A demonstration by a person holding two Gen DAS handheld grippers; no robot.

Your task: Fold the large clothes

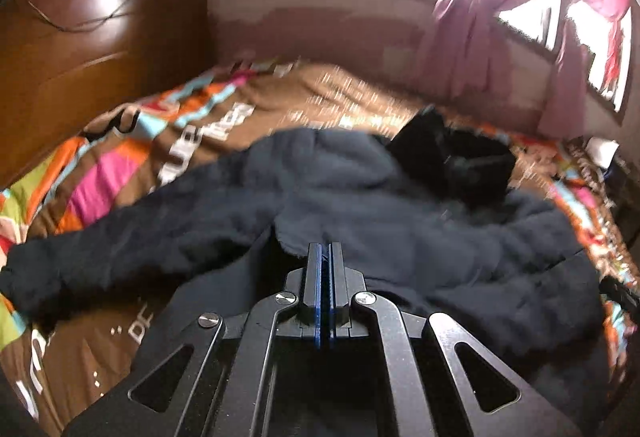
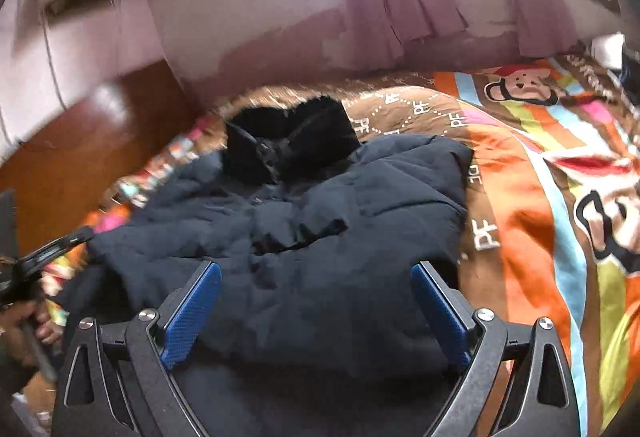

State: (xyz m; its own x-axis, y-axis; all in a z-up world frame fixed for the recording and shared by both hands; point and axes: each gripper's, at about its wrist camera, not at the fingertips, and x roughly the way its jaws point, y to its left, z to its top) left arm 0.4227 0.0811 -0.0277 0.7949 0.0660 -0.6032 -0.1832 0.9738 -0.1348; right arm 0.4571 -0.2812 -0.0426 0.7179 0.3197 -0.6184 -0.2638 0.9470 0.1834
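A dark navy padded jacket [image 1: 360,205] lies spread on the bed, its black furry hood [image 1: 452,161] at the far end and one sleeve [image 1: 80,257] stretched to the left. My left gripper [image 1: 325,247] hovers over the jacket's near edge, shut, its blue pads pressed together with no cloth showing between them. In the right wrist view the same jacket [image 2: 320,221] and hood [image 2: 292,141] fill the middle. My right gripper [image 2: 316,271] stands wide open just above the jacket's body, nothing between its fingers. The left gripper [image 2: 52,249] shows at the jacket's left edge, held by a hand [image 2: 28,325].
The bed carries a brown quilt [image 1: 280,105] with bright orange, pink and blue cartoon patches [image 2: 540,197]. A wooden headboard [image 1: 80,49] stands at one end. Pink curtains [image 2: 392,13] hang at a bright window behind the bed, against the wall.
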